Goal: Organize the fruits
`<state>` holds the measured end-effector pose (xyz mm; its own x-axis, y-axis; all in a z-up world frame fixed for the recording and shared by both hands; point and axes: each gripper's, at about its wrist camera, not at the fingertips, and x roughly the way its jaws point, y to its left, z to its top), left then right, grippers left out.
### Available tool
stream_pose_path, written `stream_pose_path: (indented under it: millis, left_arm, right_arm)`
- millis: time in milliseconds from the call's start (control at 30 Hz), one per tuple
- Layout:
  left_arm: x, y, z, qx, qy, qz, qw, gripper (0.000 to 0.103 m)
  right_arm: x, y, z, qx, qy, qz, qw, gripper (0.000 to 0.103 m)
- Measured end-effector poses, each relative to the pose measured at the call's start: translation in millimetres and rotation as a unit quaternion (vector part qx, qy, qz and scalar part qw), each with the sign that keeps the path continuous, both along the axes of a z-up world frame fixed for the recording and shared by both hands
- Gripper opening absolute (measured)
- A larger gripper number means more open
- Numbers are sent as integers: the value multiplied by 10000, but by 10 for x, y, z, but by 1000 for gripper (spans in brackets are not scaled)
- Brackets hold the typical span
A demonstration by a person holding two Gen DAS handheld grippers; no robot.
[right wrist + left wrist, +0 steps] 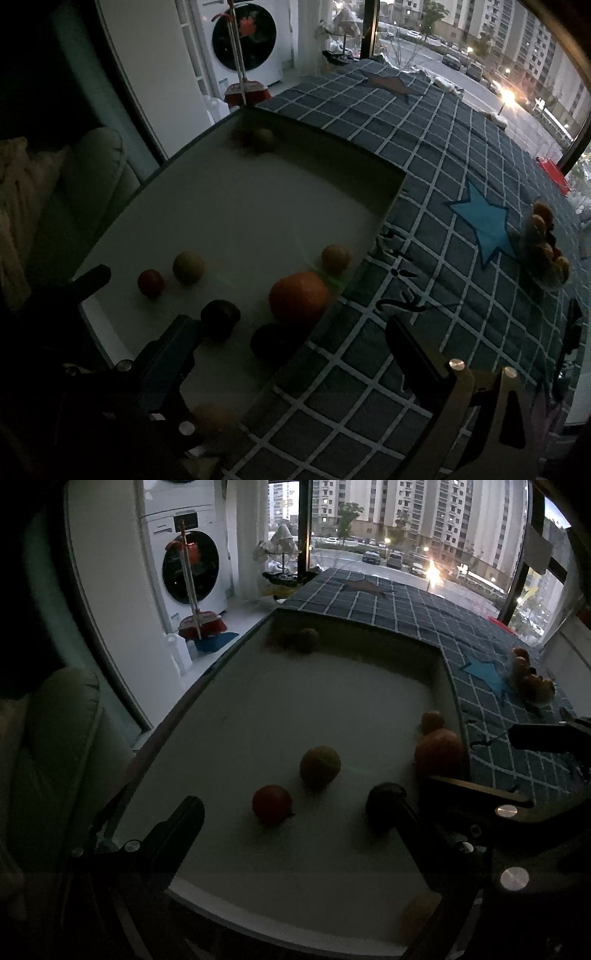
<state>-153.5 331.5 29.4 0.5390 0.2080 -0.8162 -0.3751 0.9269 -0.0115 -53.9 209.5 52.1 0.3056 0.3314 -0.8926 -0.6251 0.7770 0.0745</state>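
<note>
A white tray (280, 919) holds several fruits: a red one (272, 804), a yellow-green one (320, 766), a dark one (384, 800), a big orange (439, 753), a small orange one (432, 720) and a brownish one (308, 638) in the far corner. My left gripper (299, 808) is open over the tray's near end, around the red fruit's spot and empty. My right gripper (291, 332) is open and empty, straddling the tray's right wall (325, 314) near the big orange (298, 301) and a dark fruit (220, 316).
The tray lies on a blue checked cloth (436, 206) with star patches. A plate of small fruits (546, 243) stands at the right. A washing machine (188, 565), a broom (201, 622) and a window are behind. A cushion (59, 738) is at left.
</note>
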Motion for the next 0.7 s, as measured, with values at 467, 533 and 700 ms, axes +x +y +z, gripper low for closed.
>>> stream_pose_path:
  millis: [467, 533, 700]
  left_arm:
    - [-28, -39, 5, 199, 158, 58, 9997, 103]
    - [-29, -43, 5, 199, 178, 62, 9996, 103]
    - [-34, -71, 7, 224, 230, 51, 9995, 103]
  right_arm:
    - [-34, 3, -56, -62, 14, 52, 10000, 103]
    - [-40, -10, -56, -41, 30, 44, 10000, 103]
    - [-66, -42, -58, -9, 45, 43, 10000, 103]
